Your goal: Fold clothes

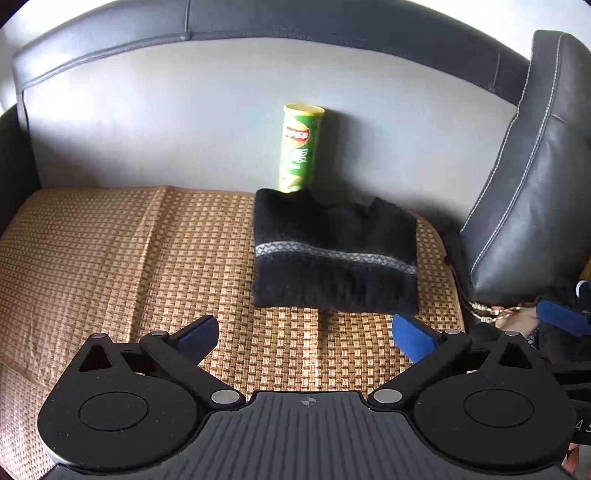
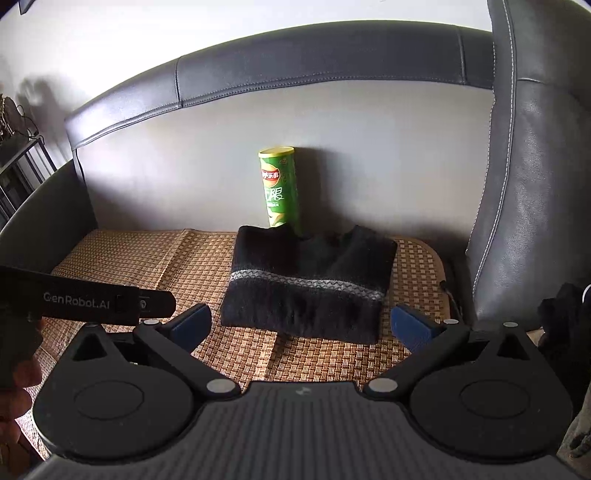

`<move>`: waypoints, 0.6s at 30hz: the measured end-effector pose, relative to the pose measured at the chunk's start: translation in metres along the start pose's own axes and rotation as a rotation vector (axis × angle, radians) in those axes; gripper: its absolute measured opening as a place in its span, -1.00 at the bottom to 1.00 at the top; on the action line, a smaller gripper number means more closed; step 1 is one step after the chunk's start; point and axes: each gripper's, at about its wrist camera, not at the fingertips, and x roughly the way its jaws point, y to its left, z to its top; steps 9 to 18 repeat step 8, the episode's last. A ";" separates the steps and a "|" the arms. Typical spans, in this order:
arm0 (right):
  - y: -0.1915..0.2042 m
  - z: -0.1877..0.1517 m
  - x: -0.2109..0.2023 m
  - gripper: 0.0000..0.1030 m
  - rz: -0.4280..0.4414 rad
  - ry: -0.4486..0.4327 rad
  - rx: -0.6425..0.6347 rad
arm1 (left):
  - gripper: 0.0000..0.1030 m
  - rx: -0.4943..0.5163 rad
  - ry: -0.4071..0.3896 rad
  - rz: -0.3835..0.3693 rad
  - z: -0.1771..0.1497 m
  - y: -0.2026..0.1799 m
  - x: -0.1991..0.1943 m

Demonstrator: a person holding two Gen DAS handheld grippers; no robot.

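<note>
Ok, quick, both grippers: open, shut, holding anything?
Left gripper: open, empty, short of the folded black sweater.
Right gripper: open, empty, near the sweater's front edge.

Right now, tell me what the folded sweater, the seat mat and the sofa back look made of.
Folded sweater: fuzzy black knit, probably wool or acrylic, with a grey patterned band.
Seat mat: woven bamboo or rattan, judging by the tan checkered weave.
Sofa back: dark leather or faux leather, showing a smooth sheen and stitched seams.

A dark leather sofa (image 1: 332, 22) carries a woven mat (image 1: 110, 251) — on it a folded black sweater (image 1: 332, 254) and an upright green canister (image 1: 299, 147).
</note>
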 end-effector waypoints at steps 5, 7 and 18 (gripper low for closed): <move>0.000 -0.002 0.000 1.00 -0.002 0.003 0.002 | 1.00 0.000 0.003 -0.009 -0.001 -0.001 -0.001; 0.000 -0.002 -0.001 1.00 -0.002 0.004 0.004 | 1.00 0.003 0.002 -0.010 -0.001 -0.002 -0.002; 0.000 -0.003 -0.001 1.00 -0.001 0.004 0.004 | 1.00 0.004 0.004 -0.012 -0.001 -0.002 -0.003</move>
